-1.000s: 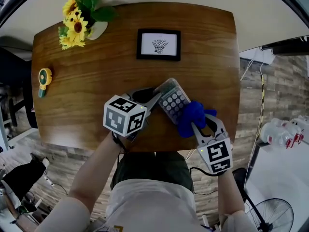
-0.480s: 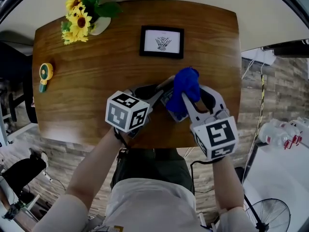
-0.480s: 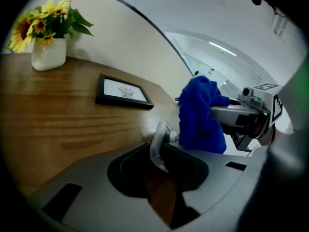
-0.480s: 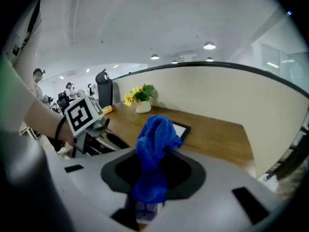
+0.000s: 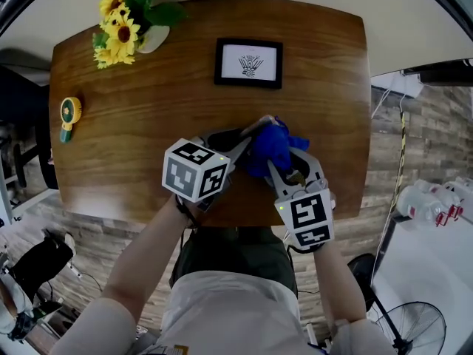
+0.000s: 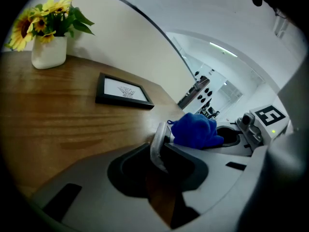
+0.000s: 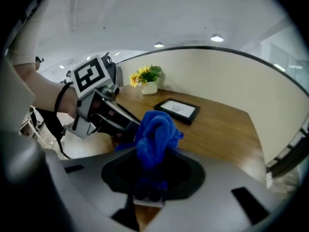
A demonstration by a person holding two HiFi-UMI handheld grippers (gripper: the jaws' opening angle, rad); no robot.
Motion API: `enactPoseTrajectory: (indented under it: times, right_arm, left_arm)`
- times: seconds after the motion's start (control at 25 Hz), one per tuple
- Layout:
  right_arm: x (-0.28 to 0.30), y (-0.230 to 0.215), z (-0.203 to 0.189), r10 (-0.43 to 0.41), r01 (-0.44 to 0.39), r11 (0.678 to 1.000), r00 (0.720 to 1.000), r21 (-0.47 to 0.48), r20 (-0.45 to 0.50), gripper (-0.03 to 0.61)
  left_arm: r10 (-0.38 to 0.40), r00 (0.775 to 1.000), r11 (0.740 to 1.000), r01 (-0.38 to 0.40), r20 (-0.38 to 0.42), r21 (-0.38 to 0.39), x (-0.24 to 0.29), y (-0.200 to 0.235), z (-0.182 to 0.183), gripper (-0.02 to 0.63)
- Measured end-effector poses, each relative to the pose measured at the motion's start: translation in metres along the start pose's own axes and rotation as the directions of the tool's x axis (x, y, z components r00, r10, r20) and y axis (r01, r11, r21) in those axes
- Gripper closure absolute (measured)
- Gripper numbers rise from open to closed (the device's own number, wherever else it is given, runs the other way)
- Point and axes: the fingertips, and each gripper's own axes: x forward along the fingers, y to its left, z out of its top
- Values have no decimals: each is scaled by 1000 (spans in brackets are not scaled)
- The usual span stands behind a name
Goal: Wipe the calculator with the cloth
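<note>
My left gripper (image 5: 250, 133) is shut on the calculator (image 6: 158, 146), holding it tilted just above the wooden table (image 5: 148, 109). In the left gripper view the calculator shows edge-on between the jaws. A bunched blue cloth (image 5: 270, 143) covers nearly all of the calculator in the head view. My right gripper (image 5: 275, 161) is shut on that cloth (image 7: 154, 132) and presses it onto the calculator's face from the near right. The left gripper's cube (image 7: 91, 76) shows at the left of the right gripper view.
A black photo frame (image 5: 248, 63) lies at the table's far middle, a white vase of sunflowers (image 5: 127, 22) at the far left corner, and a small yellow fan (image 5: 69, 117) near the left edge. Bottles (image 5: 437, 202) and a floor fan (image 5: 414, 325) stand beyond the table's right side.
The right gripper has carried the cloth from the calculator's near right end up over its face, then slightly back. The keys are now hidden. The left gripper has kept still.
</note>
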Motion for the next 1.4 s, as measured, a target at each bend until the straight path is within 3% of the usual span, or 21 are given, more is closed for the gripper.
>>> enactPoseTrajectory:
  times: [0.48,0.64,0.76,0.88,1.08,1.4]
  right_arm:
    - [-61,-5,-67,7,18,989,986,144,-169,471]
    - [-69,-12,-19,-6,10,975,1000,224,-22,469]
    - [-53,-9,26,-6,-16,974,995,226,95,469]
    - [-23,-4,47,-4,-23,976,993,215,121,468]
    - [13,9,28,12,-27,969,998,245,63,468]
    - [-15,32,-22,35,-36,977,999,209,9,477]
  left_arm:
    - [-10,1000,1000,10,-8,-10,1,-1,0,523]
    - [-15,1000,1000,15,-11,-9,1,-2,0,523]
    - [-18,1000,1000,18,-13,-11,0,-2,0,523]
    - [-20,1000,1000,20,-13,-13,0,-3,0,523]
    - [-15,1000,1000,15,-10,-12,1,-2,0,523]
    - [-22,1000,1000,22,-12,-14,0,-2,-1,525]
